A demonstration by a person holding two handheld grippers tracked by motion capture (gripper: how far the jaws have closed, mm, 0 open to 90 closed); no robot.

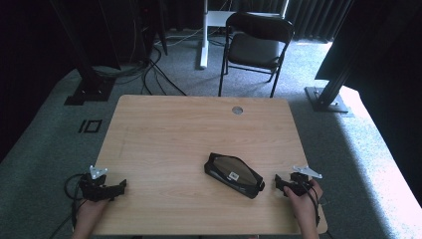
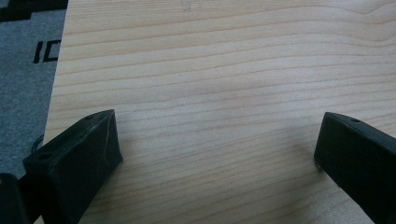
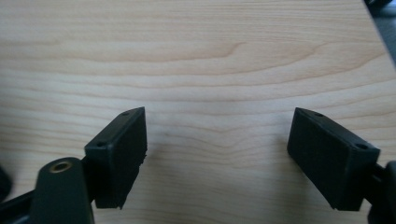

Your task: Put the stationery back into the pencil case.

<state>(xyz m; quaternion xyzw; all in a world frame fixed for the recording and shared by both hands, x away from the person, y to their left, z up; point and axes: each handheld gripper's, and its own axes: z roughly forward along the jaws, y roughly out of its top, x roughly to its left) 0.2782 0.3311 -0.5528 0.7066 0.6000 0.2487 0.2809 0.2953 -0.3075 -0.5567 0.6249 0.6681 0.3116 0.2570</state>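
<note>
You hold two tools, left tool (image 1: pixel 121 186) and right tool (image 1: pixel 277 182), both spread and empty, flanking one black pouch (image 1: pixel 234 175) on the worktop (image 1: pixel 174 129).

Pale wood-grain table (image 1: pixel 164 134), black pouch (image 1: pixel 234 175), grey carpet (image 1: pixel 45 139), black chair (image 1: pixel 256 45)

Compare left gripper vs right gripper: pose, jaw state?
The left gripper sits at the table's near-left corner, far from the black pouch; the right gripper sits near-right, close beside the pouch's end. The left's jaws stand wider apart in its own view than the right's do in its own. Shared: both are open, hold nothing, are held by a hand, and have only bare wood between the jaws.
</note>
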